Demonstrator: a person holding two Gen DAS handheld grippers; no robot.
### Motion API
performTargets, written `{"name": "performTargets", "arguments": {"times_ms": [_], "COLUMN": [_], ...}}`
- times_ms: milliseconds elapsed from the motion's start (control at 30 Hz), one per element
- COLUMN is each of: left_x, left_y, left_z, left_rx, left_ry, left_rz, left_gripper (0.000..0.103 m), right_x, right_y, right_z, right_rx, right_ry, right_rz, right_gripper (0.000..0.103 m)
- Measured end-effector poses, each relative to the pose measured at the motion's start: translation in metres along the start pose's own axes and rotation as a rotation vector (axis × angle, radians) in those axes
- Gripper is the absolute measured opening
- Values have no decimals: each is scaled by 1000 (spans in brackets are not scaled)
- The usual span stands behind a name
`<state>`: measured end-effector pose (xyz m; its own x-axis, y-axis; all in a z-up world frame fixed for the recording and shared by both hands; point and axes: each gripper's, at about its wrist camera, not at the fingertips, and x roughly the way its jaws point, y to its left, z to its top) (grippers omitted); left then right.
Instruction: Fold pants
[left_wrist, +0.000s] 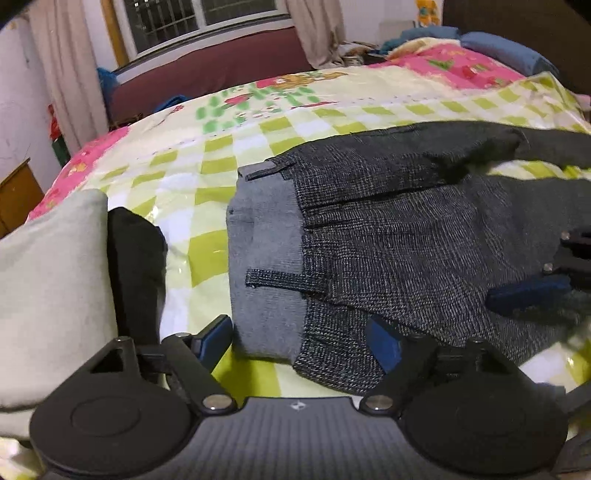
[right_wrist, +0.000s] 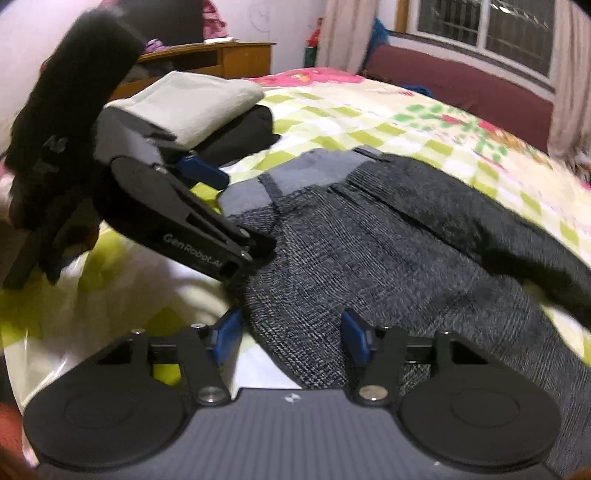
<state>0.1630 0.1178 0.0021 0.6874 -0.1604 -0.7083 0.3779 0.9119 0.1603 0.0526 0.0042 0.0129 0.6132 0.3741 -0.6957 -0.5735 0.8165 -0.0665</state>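
Dark grey tweed pants (left_wrist: 413, 243) with a lighter grey waistband (left_wrist: 262, 236) lie flat on the bed; one leg is folded over the other. My left gripper (left_wrist: 299, 341) is open, its blue fingers straddling the near waistband corner. It also shows in the right wrist view (right_wrist: 221, 206) at the waistband. My right gripper (right_wrist: 291, 338) is open over the near edge of the pants (right_wrist: 388, 251). It also shows at the right edge of the left wrist view (left_wrist: 546, 291).
The bed has a green-checked and pink cartoon cover (left_wrist: 207, 155). Folded light grey (left_wrist: 55, 280) and black (left_wrist: 136, 266) clothes are stacked left of the waistband. A maroon sofa (left_wrist: 207, 74), window, curtains and a wooden desk (right_wrist: 221, 55) stand behind.
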Motion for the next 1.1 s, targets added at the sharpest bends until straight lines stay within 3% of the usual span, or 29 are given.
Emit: {"name": "performTargets", "arguments": {"times_ms": [133, 300, 433, 500, 533, 600, 700, 867, 1100], "left_x": [-2, 1, 13, 18, 18, 13, 5, -4, -48], "left_y": [4, 7, 14, 18, 19, 19, 25, 21, 26], "left_z": [-2, -5, 6, 10, 10, 7, -1, -2, -21], "left_rx": [20, 20, -3, -28, -37, -38, -79, -85, -61], "left_ry": [-9, 15, 92, 106, 106, 94, 77, 65, 71], "left_rz": [-13, -45, -97, -109, -111, -86, -84, -63, -47], "left_gripper": [94, 97, 100, 96, 94, 75, 66, 62, 59], "right_x": [1, -3, 6, 10, 12, 15, 17, 8, -18], "right_y": [7, 8, 4, -3, -7, -14, -9, -5, 24], "right_z": [0, -6, -3, -1, 0, 1, 4, 6, 3], "right_rx": [-75, -78, -51, -21, -4, 45, 31, 44, 52], "right_ry": [-35, -47, -22, -14, -8, 3, 5, 5, -1], "right_rz": [13, 25, 9, 21, 33, 82, 91, 87, 193], "right_gripper": [59, 59, 59, 52, 43, 35, 24, 20, 19]}}
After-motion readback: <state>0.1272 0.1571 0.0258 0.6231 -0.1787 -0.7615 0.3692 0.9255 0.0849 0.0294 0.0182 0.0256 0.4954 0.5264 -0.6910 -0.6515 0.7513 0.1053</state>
